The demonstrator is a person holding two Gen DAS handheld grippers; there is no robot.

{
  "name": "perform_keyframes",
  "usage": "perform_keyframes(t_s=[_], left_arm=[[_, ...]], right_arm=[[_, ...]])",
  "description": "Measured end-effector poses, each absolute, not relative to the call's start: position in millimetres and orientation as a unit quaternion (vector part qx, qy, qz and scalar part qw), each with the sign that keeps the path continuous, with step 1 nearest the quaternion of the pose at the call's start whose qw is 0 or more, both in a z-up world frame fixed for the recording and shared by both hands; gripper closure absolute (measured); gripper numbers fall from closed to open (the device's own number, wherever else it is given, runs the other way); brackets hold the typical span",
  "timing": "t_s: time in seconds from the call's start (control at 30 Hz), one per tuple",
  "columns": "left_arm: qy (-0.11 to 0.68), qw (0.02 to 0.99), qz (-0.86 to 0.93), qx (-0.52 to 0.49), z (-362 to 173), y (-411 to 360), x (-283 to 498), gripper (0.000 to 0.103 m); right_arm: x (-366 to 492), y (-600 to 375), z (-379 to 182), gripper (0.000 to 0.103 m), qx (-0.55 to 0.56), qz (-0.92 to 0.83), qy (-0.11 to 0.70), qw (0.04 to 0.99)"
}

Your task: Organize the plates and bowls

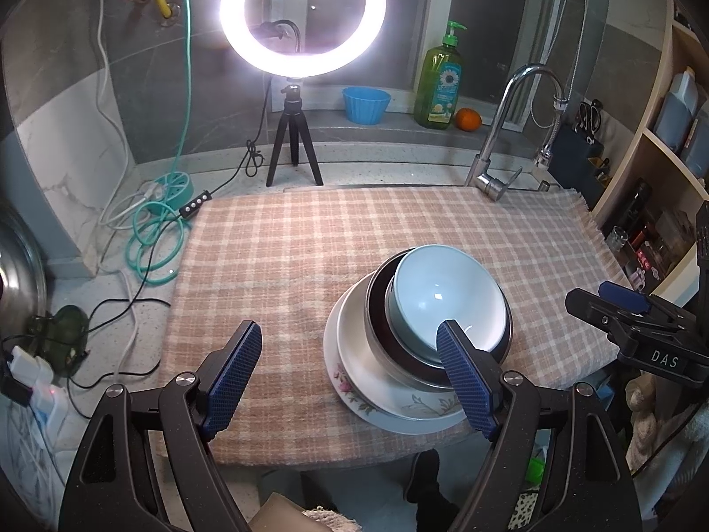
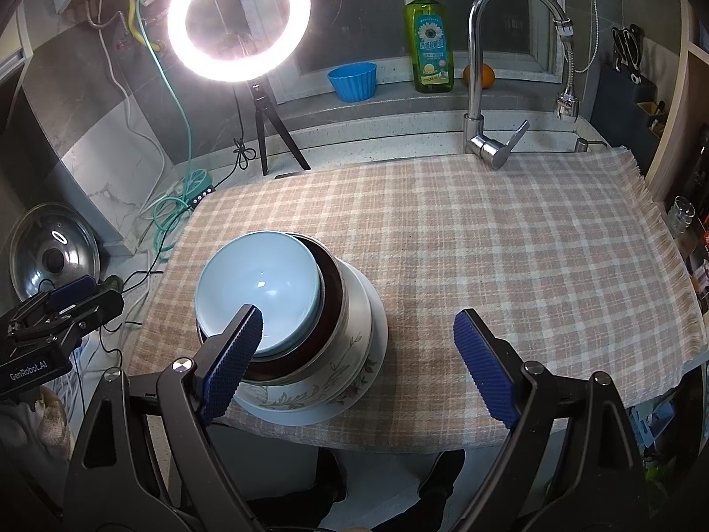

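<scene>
Both tools hang empty with jaws spread wide: left gripper (image 1: 350, 370), right gripper (image 2: 359, 354). Beyond them, a checked cloth (image 2: 509, 239) covers the counter. Near its front edge sits one stack: floral plate (image 1: 354, 381) lowest, dark metal-rimmed bowl (image 1: 376, 310) next, pale blue bowl (image 2: 257, 283) tilted on top.

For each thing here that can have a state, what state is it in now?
Left gripper: open, holding nothing.
Right gripper: open, holding nothing.
Light blue bowl: upright, empty, top of the stack.
Dark bowl: nested under the blue bowl.
Floral plate: bottom of the stack, on the checked cloth.
Ring light: switched on.
Faucet: no water running.
Blue cup: upright on the sill.
</scene>
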State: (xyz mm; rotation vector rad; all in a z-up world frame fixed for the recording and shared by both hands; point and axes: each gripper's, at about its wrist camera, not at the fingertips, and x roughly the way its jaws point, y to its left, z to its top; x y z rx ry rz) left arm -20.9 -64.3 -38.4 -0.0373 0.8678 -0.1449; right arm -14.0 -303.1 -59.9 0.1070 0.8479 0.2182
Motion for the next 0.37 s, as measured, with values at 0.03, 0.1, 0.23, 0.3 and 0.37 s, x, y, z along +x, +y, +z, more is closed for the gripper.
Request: perform_keyframes(t_s=[0.03,0.1,0.23,0.3,0.37], left_arm=[[0.420,0.905,-0.070,-0.018,-38.4,-64.5,-20.8,0.022],[0.420,0.905,-0.070,-0.018,-38.6,-64.4,-20.5,0.022],[0.421,0.904,-0.070,-0.017,-39.3,-63.7,-19.2,0.022],[0.421,0.904,-0.070,-0.016,-39.8,-63.9,-18.7,0.022],[0.423,0.903,-0.070,-0.018,-40.6,-63.4,-17.0,0.022]], right_arm=[[-14.3,-302.2,-61.7,0.013,0.052,0.106,0.411,0.904],[-14.0,-302.1,-61.9,0.013,0.052,0.106,0.411,0.904],[-13.6,-302.0,-62.9,0.013,0.053,0.107,0.413,0.903],[-13.6,-301.4,-65.1,0.013,0.055,0.107,0.415,0.902],[-14.3,-300.3,-68.7,0.013,0.058,0.108,0.418,0.900]])
